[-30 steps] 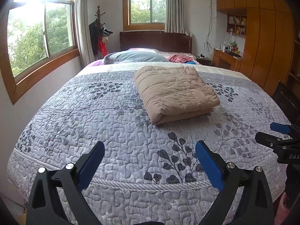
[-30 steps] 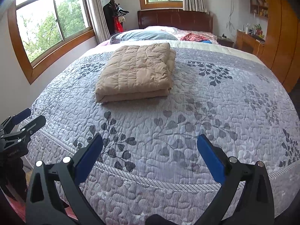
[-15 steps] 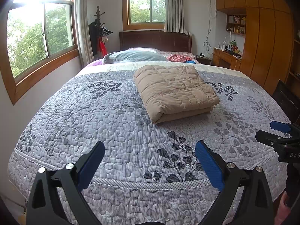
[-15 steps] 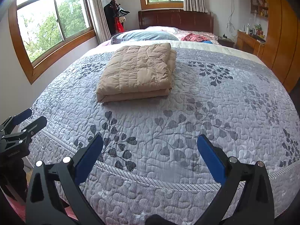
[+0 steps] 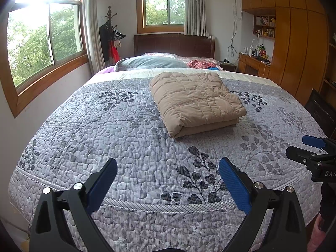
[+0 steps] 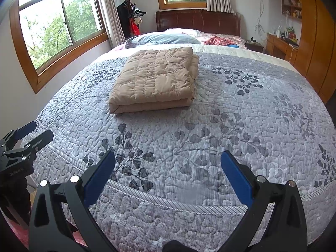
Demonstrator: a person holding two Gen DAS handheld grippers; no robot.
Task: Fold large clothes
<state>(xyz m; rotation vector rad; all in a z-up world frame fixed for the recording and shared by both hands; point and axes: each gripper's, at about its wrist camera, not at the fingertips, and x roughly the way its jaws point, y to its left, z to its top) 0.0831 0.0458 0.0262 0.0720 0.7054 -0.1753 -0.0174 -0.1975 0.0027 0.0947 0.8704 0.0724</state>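
Note:
A tan quilted down garment [image 5: 195, 103] lies folded in a neat rectangle on the middle of the bed; it also shows in the right wrist view [image 6: 155, 79]. My left gripper [image 5: 168, 168] is open and empty, held over the foot of the bed, well short of the garment. My right gripper [image 6: 168, 159] is open and empty too, beside it to the right. Each gripper shows at the edge of the other's view: the right one [image 5: 310, 149] and the left one [image 6: 31, 134].
The bed has a grey leaf-patterned quilt [image 5: 105, 130], pillows [image 5: 151, 63] and a red cloth [image 5: 199, 64] at the headboard. A window wall is on the left; a coat stand [image 5: 111, 40], wooden wardrobe [image 5: 300, 48] and desk [image 5: 254, 63] stand around it.
Both grippers have drawn back and lifted very slightly from the bed, staying open. The folded garment has not moved.

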